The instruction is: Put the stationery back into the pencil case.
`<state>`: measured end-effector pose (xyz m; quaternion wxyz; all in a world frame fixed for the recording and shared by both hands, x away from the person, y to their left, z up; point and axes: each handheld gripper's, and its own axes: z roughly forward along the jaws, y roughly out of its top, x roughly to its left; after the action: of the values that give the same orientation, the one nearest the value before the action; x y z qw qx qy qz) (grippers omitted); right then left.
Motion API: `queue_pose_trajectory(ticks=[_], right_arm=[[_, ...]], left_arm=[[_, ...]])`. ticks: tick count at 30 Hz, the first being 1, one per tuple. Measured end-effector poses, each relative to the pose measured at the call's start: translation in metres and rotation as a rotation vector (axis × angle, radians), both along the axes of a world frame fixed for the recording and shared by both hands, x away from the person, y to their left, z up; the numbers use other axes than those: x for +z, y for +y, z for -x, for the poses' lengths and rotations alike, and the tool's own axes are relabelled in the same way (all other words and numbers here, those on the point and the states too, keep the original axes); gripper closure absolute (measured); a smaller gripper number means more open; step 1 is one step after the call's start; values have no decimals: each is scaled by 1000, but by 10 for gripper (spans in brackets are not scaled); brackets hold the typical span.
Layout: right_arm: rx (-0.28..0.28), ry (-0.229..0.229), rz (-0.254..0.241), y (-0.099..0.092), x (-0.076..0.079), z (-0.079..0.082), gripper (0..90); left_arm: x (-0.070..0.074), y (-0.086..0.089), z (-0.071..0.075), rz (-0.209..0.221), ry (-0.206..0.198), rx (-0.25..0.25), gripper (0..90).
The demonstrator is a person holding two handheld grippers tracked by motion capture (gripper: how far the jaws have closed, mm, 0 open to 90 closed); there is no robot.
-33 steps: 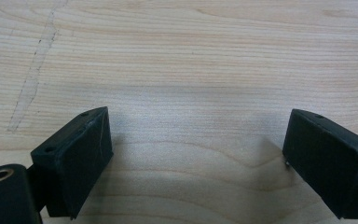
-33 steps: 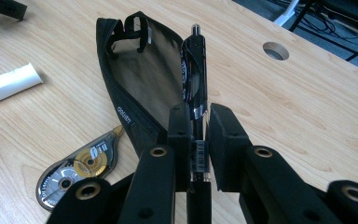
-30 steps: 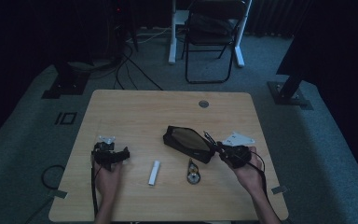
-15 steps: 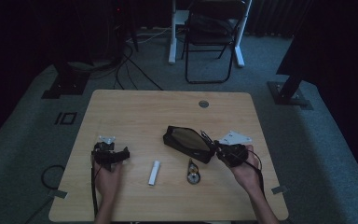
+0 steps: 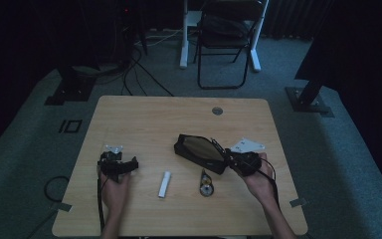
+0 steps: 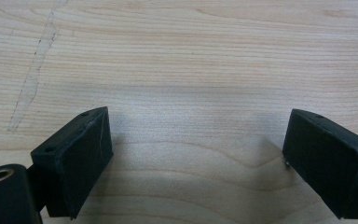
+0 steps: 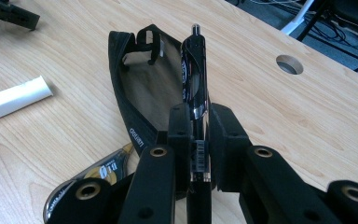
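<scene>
The pen (image 7: 195, 84) is squeezed in the right gripper (image 7: 198, 135), so its lower end is hidden between the jaws and runs off the bottom edge. The pen covers part of the open black case (image 7: 142, 93). A tape roller (image 7: 93, 175) peeks out from behind the gripper; most of it is hidden. A white stick (image 7: 14, 98) is cut off at the left edge. From above, the pen is too small and dark to make out. The left gripper's (image 6: 196, 154) jaws are cut off at the bottom.
</scene>
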<state>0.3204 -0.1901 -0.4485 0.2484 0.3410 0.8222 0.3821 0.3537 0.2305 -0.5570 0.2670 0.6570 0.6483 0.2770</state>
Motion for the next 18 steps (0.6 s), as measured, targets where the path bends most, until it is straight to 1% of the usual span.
queue_pose_trajectory(ticks=[12, 18], right_arm=[[14, -3, -1, 4, 1, -6, 799], [31, -5, 4, 7, 1, -9, 799]], left_arm=[[0, 0, 0, 0, 0, 0, 83], [0, 0, 0, 0, 0, 0, 83]])
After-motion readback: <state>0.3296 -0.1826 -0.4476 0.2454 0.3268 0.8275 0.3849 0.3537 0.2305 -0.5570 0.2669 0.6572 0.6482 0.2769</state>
